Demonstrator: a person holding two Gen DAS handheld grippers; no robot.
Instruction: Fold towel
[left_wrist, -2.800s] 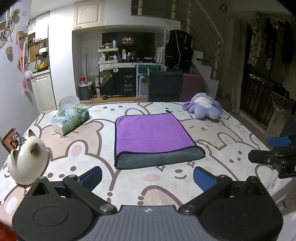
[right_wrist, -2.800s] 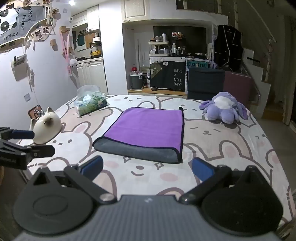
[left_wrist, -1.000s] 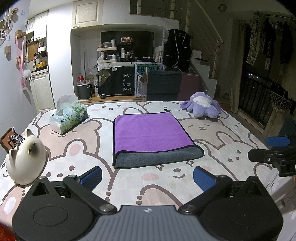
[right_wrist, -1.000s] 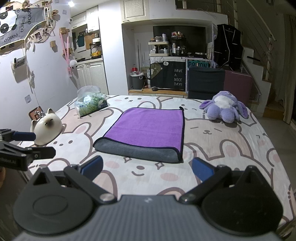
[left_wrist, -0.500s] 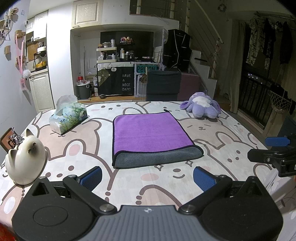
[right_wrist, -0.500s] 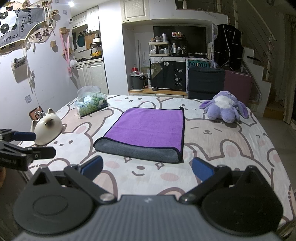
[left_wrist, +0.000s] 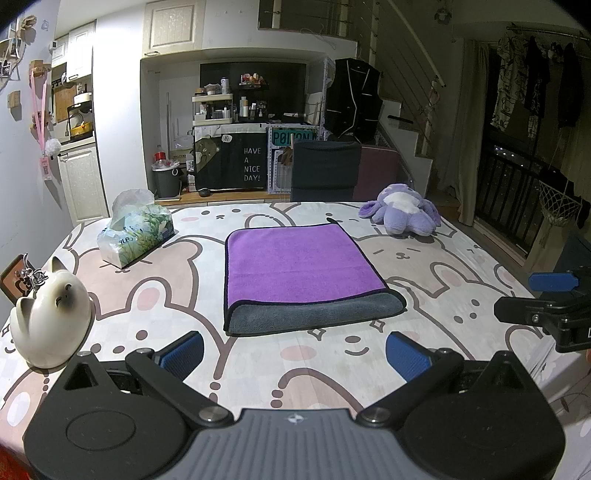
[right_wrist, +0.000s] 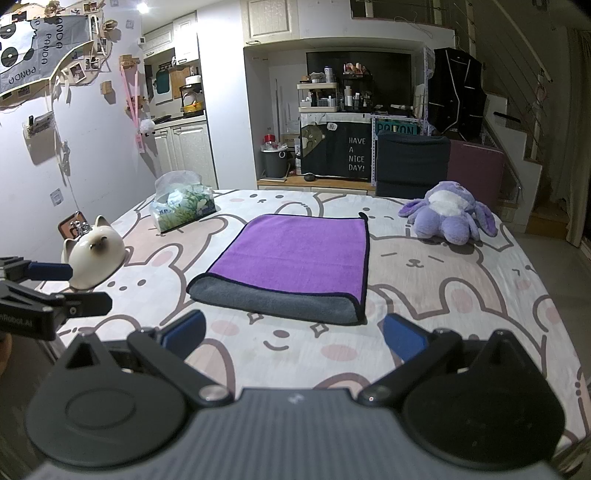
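Tissue pack (left_wrist: 136, 236), cat figurine (left_wrist: 50, 317), purple plush (left_wrist: 404, 216).

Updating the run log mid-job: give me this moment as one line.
towel: folded, flat on table | left hand-held gripper: open, empty, short of towel | right hand-held gripper: open, empty, short of towel

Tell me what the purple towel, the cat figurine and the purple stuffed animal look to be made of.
Towel: soft microfibre-like cloth, matte purple nap, grey underside, dark stitched edge. Cat figurine: probably glazed ceramic, given its smooth cream surface with a soft sheen, though plastic is possible. Stuffed animal: fuzzy plush fabric, lilac and white.
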